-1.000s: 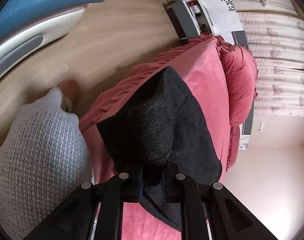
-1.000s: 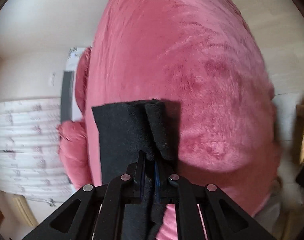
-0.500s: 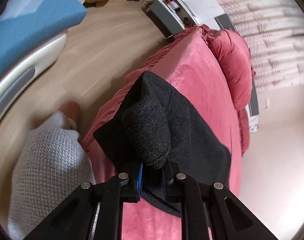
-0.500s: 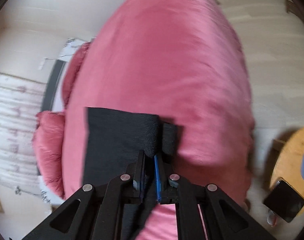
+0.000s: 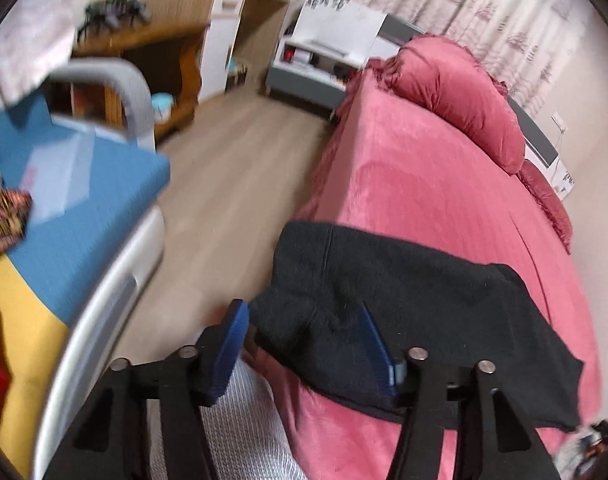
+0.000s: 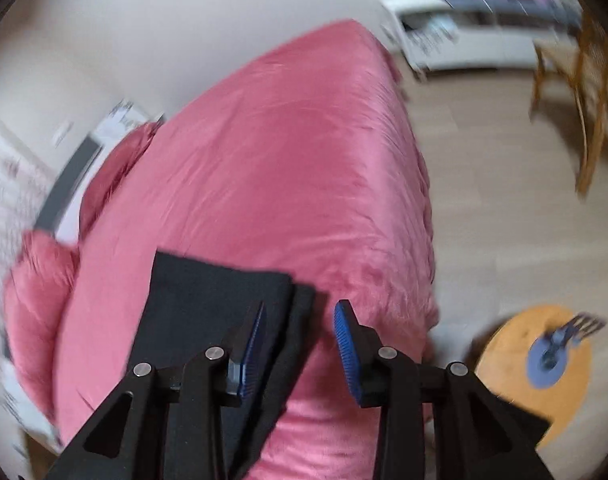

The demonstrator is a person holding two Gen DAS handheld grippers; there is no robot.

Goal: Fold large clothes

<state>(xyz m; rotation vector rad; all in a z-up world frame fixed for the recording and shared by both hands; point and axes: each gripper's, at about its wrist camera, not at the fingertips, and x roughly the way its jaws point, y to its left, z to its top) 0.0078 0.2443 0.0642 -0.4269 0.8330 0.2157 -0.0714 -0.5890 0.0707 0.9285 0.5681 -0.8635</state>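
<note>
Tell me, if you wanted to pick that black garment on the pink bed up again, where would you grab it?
Probably at the near corners of the black garment, coming down from the foot of the pink bed. It lies folded flat, so only its edges offer a pinch. The left gripper and right gripper, jaws just opened, clear of cloth, hang above those corners.

The left wrist view looks steeply down along its gripper (image 5: 304, 336) from near the foot of the bed (image 5: 444, 200), facing up its length toward the pillows (image 5: 464, 96) and curtains (image 5: 484, 4); the right wrist view tilts down likewise past its own gripper (image 6: 300, 332), facing across the bed (image 6: 284, 168) toward a plain wall (image 6: 144, 32). Both sit close above the black garment (image 5: 404, 300) (image 6: 192, 304); they share it and the pink bedcover.
</note>
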